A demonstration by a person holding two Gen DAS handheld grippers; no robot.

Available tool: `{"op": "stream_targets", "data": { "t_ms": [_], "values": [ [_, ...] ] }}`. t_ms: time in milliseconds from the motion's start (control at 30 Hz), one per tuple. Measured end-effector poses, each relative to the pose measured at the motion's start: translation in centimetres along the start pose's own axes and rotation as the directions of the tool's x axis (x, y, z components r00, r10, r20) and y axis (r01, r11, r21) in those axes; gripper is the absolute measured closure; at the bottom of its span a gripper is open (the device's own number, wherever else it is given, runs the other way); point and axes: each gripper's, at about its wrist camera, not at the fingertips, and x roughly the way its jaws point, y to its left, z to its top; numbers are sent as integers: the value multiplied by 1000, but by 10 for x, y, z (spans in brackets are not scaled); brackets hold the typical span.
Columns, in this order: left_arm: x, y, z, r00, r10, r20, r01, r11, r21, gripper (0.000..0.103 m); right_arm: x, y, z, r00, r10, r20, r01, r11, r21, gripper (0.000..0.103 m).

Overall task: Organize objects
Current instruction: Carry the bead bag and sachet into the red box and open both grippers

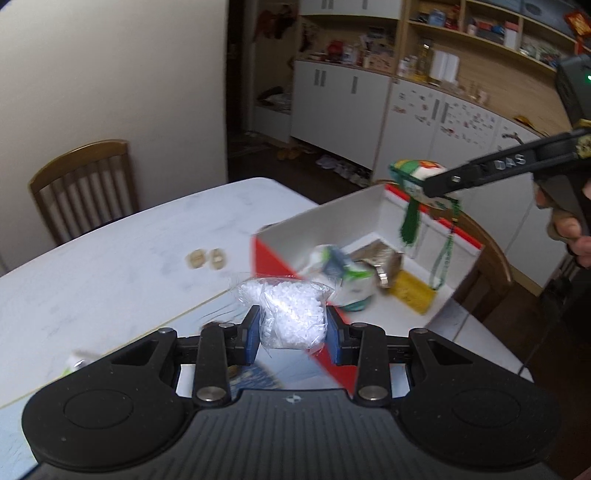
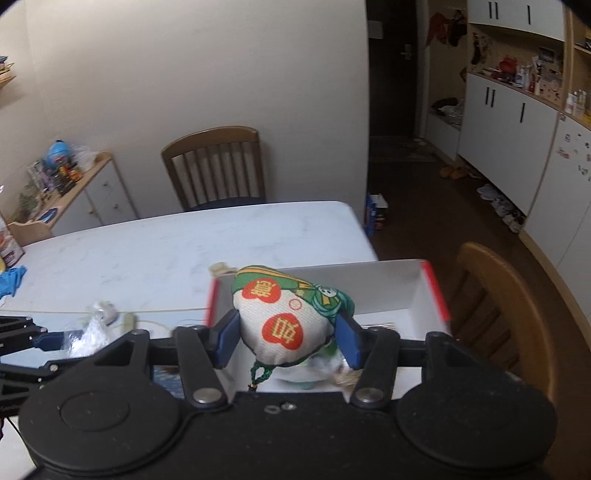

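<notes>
Clear plastic bag of small white beads (image 1: 291, 314) sits clamped between the blue pads of the left gripper (image 1: 291, 334), above the near red corner of the open white cardboard box with red trim (image 1: 354, 218). Right gripper (image 2: 288, 338) is closed on a white-and-green embroidered fabric sachet with red emblems (image 2: 284, 317) over the box interior. White marble-pattern table (image 2: 147, 243) lies bare beyond the box's far wall. "DAS" reads on the right gripper's finger (image 1: 491, 168).

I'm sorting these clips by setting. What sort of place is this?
Most likely a home dining area. A white table stands with wooden chairs drawn up to it, white cupboards and open shelves crowded with household odds and ends line the wall, and shoes lie on the floor near a door.
</notes>
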Motion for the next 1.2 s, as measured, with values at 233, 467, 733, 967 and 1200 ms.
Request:
{"op": "stream_targets", "data": {
  "t_ms": [233,467,733,967,1200],
  "values": [
    [38,-47,18,996,-68,-58,69,997,17,68,13,-45,-1,1000,-18,-17,18,1000,12,49],
    [78,-75,25,988,-69,-141,72,997,22,68,29,-78,-1,999,-33,-29,33,999,11,49],
    [119,-93,28,967,-47,-251,53,998,16,68,51,-98,5,1000,-19,-22,19,1000,7,49],
    [147,-101,27,949,-18,-314,23,1000,12,68,80,-87,12,999,19,-37,-21,999,-50,49],
    [175,-103,27,931,14,-366,-7,1000,19,68,109,-69,4,993,52,-106,-64,991,-116,48]
  ]
}}
